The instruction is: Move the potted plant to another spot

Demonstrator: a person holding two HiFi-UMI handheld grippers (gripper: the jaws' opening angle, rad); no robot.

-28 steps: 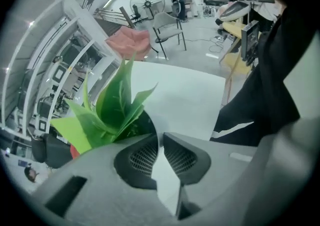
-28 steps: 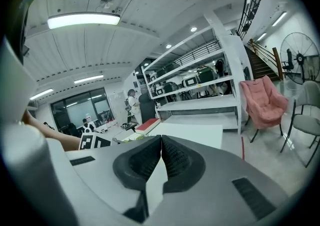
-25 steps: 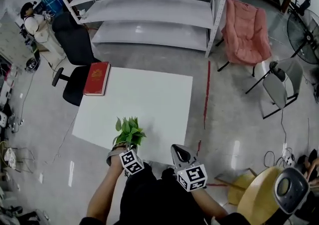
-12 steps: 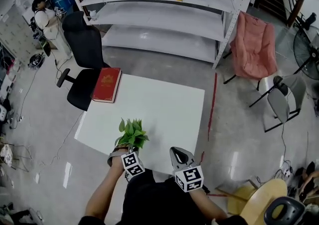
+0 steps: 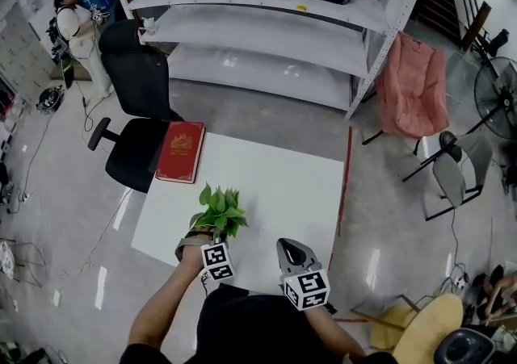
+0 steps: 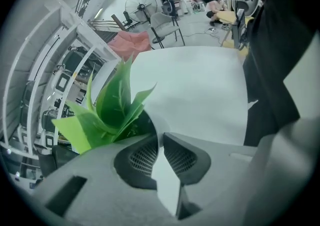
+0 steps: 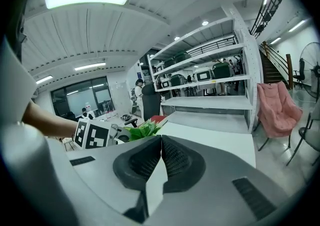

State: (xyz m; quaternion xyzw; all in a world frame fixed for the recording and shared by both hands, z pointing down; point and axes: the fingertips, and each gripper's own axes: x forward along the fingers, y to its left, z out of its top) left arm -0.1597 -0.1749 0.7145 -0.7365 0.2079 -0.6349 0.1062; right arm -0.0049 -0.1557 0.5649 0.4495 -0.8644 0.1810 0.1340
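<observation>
The left claw (image 6: 160, 137) is seen closed on the white rim of the pot (image 6: 153, 123). The thin wall is pinched between the two ribbed pads right at their tips, and no gap is left beside it. The potted plant (image 6: 112, 107) is carried to the left of the jaws in that view, with its green leaves spread above the dark inside of the pot.

The right claw (image 7: 160, 140) is shut, its pads are pressed together, and nothing is held between them.

In the head view the potted plant (image 5: 218, 211) is found over the near left part of the white worktop (image 5: 279, 189), directly ahead of the left claw (image 5: 205, 239). Whether the pot stands on the worktop or is held off it cannot be told. The right claw (image 5: 291, 248) is held at the near edge of the worktop, beside the left one but apart from it, and touches nothing.

A red book (image 5: 180, 152) is laid flat on the far left corner of the worktop, well apart from the plant.
</observation>
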